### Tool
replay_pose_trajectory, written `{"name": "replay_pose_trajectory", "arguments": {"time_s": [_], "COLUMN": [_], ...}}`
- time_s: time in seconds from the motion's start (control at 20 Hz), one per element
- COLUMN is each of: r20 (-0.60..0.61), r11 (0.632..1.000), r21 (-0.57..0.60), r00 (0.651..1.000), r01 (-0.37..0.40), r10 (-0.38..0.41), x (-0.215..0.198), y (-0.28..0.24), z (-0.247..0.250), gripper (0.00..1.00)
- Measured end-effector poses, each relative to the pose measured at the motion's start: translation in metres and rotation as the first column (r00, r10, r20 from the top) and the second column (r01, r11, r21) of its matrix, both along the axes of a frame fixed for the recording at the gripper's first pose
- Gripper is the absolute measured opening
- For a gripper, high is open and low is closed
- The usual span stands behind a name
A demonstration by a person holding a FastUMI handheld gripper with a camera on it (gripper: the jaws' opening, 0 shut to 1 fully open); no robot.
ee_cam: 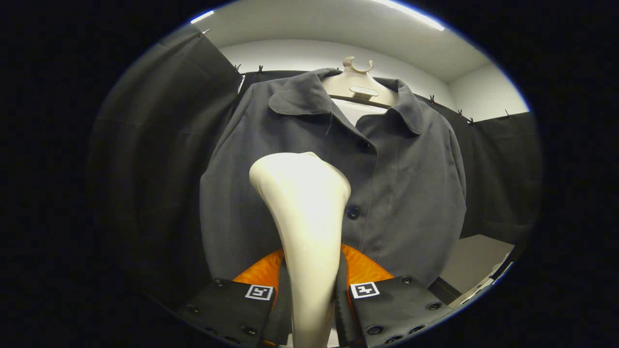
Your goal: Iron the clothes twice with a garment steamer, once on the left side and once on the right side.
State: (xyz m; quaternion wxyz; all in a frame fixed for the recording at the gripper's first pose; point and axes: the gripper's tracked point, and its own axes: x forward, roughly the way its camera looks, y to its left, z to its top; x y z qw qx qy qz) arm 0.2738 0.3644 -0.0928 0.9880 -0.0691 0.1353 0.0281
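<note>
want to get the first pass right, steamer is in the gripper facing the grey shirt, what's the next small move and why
Probably ease the cream plastic garment steamer, clamped between the gripper fingers, forward onto the dark grey buttoned shirt on its pale hanger. Its head sits beside the button placket at chest height, on one front panel; contact can't be confirmed, so close in before stroking down.

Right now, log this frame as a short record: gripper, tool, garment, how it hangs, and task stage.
gripper: shut on the steamer's handle, one finger on each side
steamer: cream, upright between the fingers, head raised in front of the shirt
shirt: dark grey, collared, buttoned, facing the camera
hanger: pale, holds the shirt at the collar
head position: ahead of the shirt panel beside the button row; contact cannot be told
task stage: steamer in hand at the shirt; passes done cannot be told
</note>
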Motion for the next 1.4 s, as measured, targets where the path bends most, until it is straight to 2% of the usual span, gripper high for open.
{"name": "replay_pose_trajectory", "arguments": {"time_s": [0.55,0.8,1.4], "r20": [-0.134,-0.166,-0.319], "r11": [1.0,1.0,0.999], "r21": [-0.007,-0.016,-0.022], "r00": [0.991,0.986,0.947], "r01": [0.023,0.024,0.027], "r10": [-0.023,-0.026,-0.033], "x": [-0.033,-0.049,-0.095], "y": [-0.014,-0.017,-0.024], "z": [-0.067,-0.081,-0.157], "gripper": [0.44,0.44,0.45]}}
